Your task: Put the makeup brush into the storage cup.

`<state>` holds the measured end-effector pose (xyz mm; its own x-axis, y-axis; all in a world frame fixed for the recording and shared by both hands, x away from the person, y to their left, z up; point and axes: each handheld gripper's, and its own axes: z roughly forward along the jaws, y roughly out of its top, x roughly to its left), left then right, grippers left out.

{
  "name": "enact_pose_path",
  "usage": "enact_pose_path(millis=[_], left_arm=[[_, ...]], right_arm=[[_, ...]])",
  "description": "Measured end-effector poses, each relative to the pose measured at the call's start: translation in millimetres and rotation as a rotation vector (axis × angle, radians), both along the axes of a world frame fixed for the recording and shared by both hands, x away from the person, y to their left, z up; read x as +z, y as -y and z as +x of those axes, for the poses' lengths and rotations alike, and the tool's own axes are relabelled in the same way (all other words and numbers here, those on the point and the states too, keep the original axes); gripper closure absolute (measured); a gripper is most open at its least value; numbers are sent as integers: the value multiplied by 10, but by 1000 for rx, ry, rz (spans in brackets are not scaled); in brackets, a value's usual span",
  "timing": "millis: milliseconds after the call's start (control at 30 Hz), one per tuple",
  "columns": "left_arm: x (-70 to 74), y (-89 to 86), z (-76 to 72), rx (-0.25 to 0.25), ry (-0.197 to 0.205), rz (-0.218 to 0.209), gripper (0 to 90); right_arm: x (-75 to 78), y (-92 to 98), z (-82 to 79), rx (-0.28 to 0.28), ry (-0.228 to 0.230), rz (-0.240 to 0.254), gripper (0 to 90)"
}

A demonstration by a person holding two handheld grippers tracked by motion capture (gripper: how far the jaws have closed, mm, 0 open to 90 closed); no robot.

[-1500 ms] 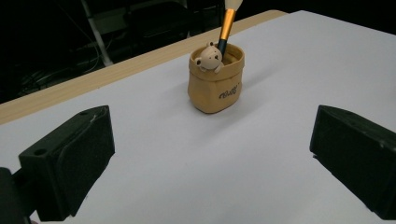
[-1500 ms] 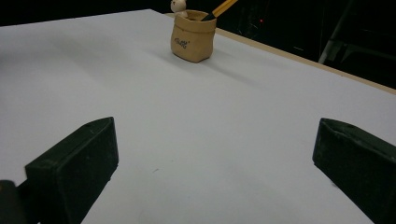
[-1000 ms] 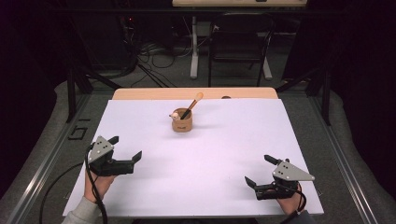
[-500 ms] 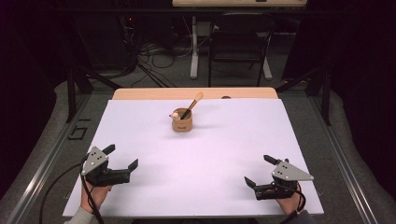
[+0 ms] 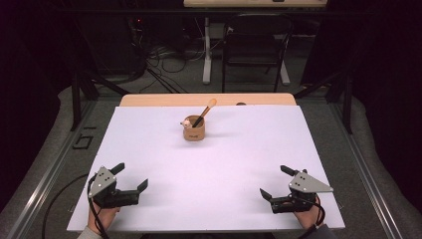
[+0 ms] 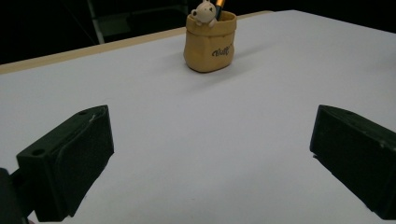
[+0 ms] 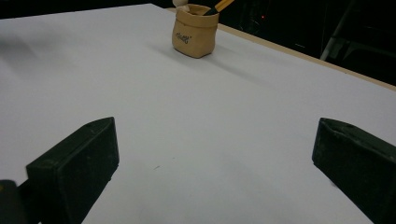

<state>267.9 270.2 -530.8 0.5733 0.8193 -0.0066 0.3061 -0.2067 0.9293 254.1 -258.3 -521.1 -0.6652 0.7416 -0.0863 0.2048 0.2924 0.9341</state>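
a table (image 5: 149, 149) covered by a white sheet is shown, with a strip of bare wood (image 5: 149, 100) left exposed along its far edge. a small tan pot (image 5: 194, 132) is seen standing upright on the sheet near the far middle, with a wooden-handled tool (image 5: 205, 112) leaned in it and a small bear figure (image 6: 204, 11) set at its rim.

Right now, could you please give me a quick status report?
Left gripper and right gripper open, empty, near table edge. Pen holder upright mid-table, brush inside. Nothing between.
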Motion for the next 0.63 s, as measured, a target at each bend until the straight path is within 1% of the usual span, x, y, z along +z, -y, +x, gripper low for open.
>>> enact_pose_path(millis=[33,167,267,433,533,633], left_arm=[[-20,-8,-2,0,-6,3,0],[-49,-21,8,1,-1,-6,0],[-74,-26,20,-2,-13,-8,0],[-89,-35,21,-28,-28,-21,0],[-99,-34,28,-40,-37,-14,0],[-114,-32,40,-54,-48,-16,0]], right_arm=[[-1,0,1,1,0,0,1],[-5,10,6,1,-7,-3,1],[-7,13,9,0,-10,-1,1],[-8,6,11,-1,-7,0,1],[-14,3,19,-3,-3,-2,2],[-23,1,36,-15,-18,-31,2]])
